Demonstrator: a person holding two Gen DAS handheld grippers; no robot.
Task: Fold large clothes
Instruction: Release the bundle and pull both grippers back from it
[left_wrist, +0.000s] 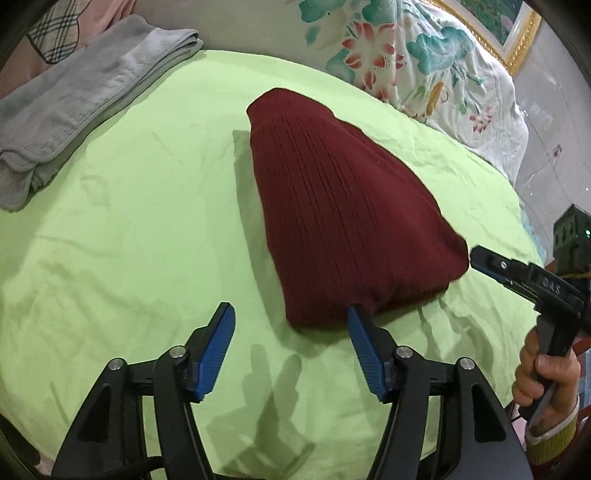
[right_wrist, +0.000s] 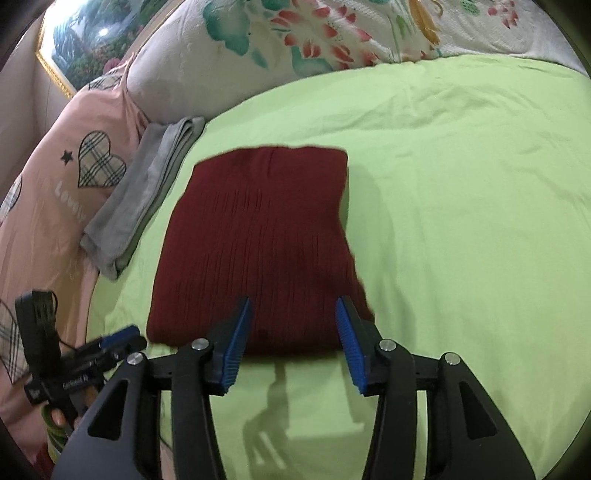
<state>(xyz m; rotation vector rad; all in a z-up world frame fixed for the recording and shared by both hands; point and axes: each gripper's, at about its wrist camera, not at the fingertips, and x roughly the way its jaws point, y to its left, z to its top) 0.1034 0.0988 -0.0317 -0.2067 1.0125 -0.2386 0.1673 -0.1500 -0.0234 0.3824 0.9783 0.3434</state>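
A dark red ribbed knit garment (left_wrist: 343, 218) lies folded into a compact rectangle on the green bed sheet (left_wrist: 147, 221); it also shows in the right wrist view (right_wrist: 258, 240). My left gripper (left_wrist: 291, 314) is open and empty at the garment's near corner, its right fingertip touching the edge. My right gripper (right_wrist: 293, 306) is open and empty just above the garment's near edge. The right gripper also shows at the right of the left wrist view (left_wrist: 480, 258). The left gripper shows at the lower left of the right wrist view (right_wrist: 122, 341).
A folded grey cloth (left_wrist: 74, 107) lies at the sheet's far left, also seen beside the red garment (right_wrist: 147, 188). A floral quilt (left_wrist: 424, 62) is heaped behind. A pink pillow with plaid hearts (right_wrist: 74, 166) lies at the left. A framed picture (right_wrist: 85, 40) hangs on the wall.
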